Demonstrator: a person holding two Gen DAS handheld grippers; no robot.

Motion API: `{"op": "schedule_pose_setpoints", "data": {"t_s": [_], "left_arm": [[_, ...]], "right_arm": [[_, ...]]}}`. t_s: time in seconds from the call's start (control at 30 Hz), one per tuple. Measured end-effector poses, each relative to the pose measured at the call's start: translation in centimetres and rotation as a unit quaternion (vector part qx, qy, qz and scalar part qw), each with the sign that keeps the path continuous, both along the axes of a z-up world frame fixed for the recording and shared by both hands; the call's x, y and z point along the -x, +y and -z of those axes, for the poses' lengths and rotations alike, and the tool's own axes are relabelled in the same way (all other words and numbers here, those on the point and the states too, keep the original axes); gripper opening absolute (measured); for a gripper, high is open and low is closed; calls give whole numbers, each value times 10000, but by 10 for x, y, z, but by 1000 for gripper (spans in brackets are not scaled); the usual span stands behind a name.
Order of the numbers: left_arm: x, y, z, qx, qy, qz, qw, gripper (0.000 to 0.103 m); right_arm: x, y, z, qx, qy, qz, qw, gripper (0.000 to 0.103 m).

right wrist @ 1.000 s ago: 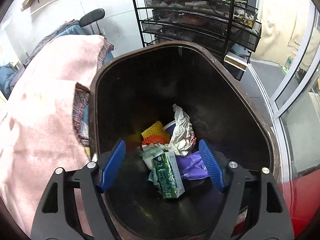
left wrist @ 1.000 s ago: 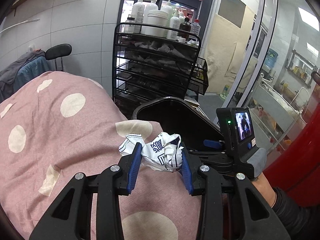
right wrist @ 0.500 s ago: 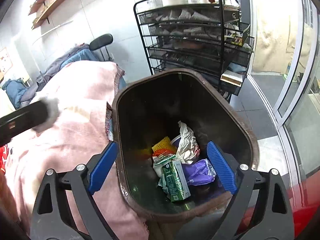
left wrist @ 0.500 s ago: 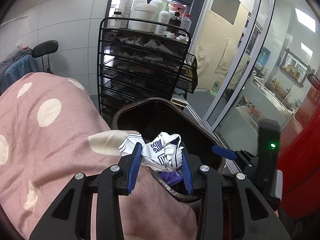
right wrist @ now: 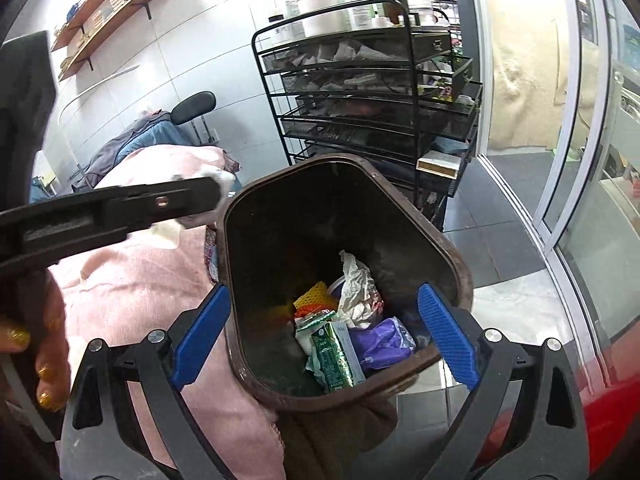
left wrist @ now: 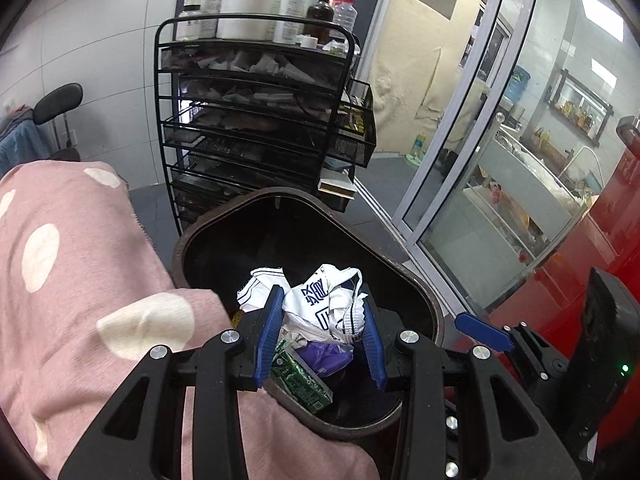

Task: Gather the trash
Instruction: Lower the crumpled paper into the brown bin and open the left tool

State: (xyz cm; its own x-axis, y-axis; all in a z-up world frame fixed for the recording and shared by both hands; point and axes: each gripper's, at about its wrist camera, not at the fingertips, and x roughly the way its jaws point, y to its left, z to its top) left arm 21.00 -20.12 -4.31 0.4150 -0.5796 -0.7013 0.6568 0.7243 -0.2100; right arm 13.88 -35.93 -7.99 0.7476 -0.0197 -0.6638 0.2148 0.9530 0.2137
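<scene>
My left gripper [left wrist: 320,320] is shut on a crumpled white wrapper with blue print [left wrist: 320,300] and holds it above the open brown trash bin [left wrist: 420,292]. The bin [right wrist: 456,272] holds a green carton [right wrist: 332,356], a purple bag [right wrist: 380,340], crumpled paper [right wrist: 356,292] and orange-yellow netting [right wrist: 312,300]. My right gripper [right wrist: 324,340] is open and empty, its jaws spread across the bin's near rim. The left gripper shows side-on at the left of the right wrist view [right wrist: 120,208].
A pink blanket with pale dots [left wrist: 72,280] lies left of the bin. A black wire rack with bottles on top [left wrist: 256,120] stands behind it. Glass sliding doors [left wrist: 460,160] are to the right. A red surface [left wrist: 600,240] is at far right.
My left gripper has carried the wrapper right, from over the blanket to over the bin. My right gripper has pulled back and up from inside the bin, still open.
</scene>
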Motion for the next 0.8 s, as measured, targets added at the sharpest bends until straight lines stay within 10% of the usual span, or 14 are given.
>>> {"op": "schedule_pose_setpoints", "data": {"t_s": [0.47,0.8], "left_arm": [[-8,-34,18,-406,147,276,9987,40],[-2,-30,13,-407,-77,124,9991,84]], "right_arm": [[23,-8,4,-42,31,215,9998,94],[27,-12,5,-59,31,300,9995,97]]}}
